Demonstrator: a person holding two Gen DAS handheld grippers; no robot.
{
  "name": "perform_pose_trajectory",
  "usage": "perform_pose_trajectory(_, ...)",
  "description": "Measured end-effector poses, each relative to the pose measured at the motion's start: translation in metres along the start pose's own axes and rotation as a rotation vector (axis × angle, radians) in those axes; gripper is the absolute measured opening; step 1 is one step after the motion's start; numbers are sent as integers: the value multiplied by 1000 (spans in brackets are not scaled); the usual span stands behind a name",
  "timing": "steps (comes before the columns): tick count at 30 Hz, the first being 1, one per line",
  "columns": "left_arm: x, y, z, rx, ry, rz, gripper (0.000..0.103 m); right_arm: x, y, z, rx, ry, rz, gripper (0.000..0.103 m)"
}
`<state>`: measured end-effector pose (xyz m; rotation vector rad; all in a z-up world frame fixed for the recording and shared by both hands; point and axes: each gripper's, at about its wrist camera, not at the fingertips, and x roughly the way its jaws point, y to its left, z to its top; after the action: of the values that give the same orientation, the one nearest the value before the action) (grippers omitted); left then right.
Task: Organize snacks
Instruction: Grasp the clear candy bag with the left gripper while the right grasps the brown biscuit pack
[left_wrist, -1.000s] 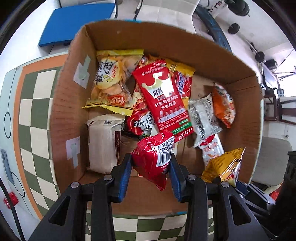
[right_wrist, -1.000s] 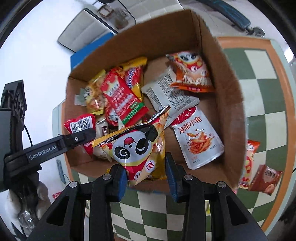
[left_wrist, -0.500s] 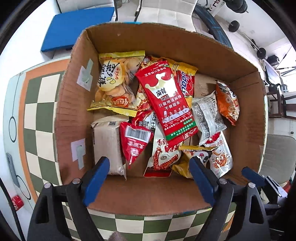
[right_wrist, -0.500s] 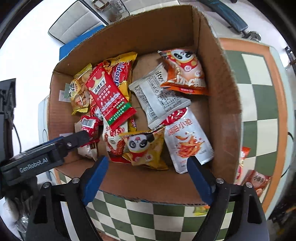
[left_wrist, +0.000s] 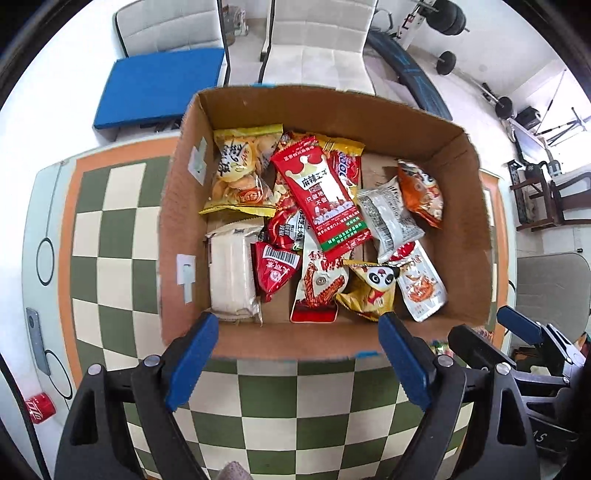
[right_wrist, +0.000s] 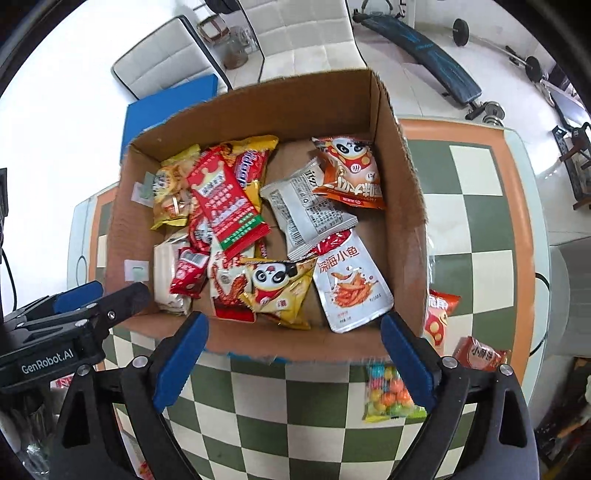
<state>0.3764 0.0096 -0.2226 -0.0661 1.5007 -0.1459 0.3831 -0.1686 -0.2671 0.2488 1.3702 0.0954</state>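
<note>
An open cardboard box (left_wrist: 173, 229) on the checkered table holds several snack packets. A small red packet (left_wrist: 275, 267) lies at its near left beside a white pack (left_wrist: 231, 275). A yellow panda packet (right_wrist: 277, 291) lies near the front middle, next to a white fish-snack pouch (right_wrist: 351, 286). My left gripper (left_wrist: 297, 325) hangs open above the box's near wall, nothing between its fingers. My right gripper (right_wrist: 295, 323) is above the same wall, its jaws opening and empty. Three packets lie on the table right of the box: an orange one (right_wrist: 437, 314), a red one (right_wrist: 480, 356) and a candy bag (right_wrist: 388, 397).
The green and cream checkered table (left_wrist: 110, 221) has an orange border. A red cola can (left_wrist: 38, 406) lies on the floor at lower left. White chairs, one with a blue cushion (left_wrist: 159, 88), stand behind the box. Gym gear sits at the far right.
Both grippers went from shut to open and rose away from the box. The small red packet and the panda packet left the jaws and now lie inside the box.
</note>
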Motion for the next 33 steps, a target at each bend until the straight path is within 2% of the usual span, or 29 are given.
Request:
perform_pose_trajectory(3,-22,-1,-10,25,-74,24,89,-16,7,-12,-18,-38,-18,96)
perform_pose_trajectory(4,-27,-1,-13,29,-88,27,94,-20,10,-16,-19,-48,-18,96)
perform_pose_trajectory(6,-40,-2,-19,45,-120,34,96,-33,15,-24,-27,-77,-30,97)
perform_pose_trajectory(7,-44,-2,-21,45,-182,61,96,-38,16,-27,-25,-89,-33,97)
perform_pose_trajectory(12,-70,-11,-40,81,-251,52,96,-70,18,-45,-6,-148,-1,97)
perform_pose_trajectory(15,-86,-23,-54,91,-295,57,96,-88,10,-59,13,-174,32,97)
perform_pose_trajectory(19,-90,-47,-79,70,-328,61,96,-106,-21,-82,66,-177,67,97)
perform_pose_trajectory(21,-79,-64,-90,61,-314,67,96,-107,-48,-94,103,-152,80,97)
perform_pose_trajectory(23,-59,-81,-97,57,-267,59,96,-103,-79,-104,131,-116,74,97)
perform_pose_trajectory(27,1,-116,-105,14,-139,56,96,-79,-136,-111,109,-21,-6,97)
perform_pose_trajectory(29,26,-130,-110,-6,-106,63,96,-59,-161,-108,55,49,-48,97)
perform_pose_trajectory(33,78,-157,-117,-48,-20,67,96,-12,-188,-97,-156,170,-183,97)
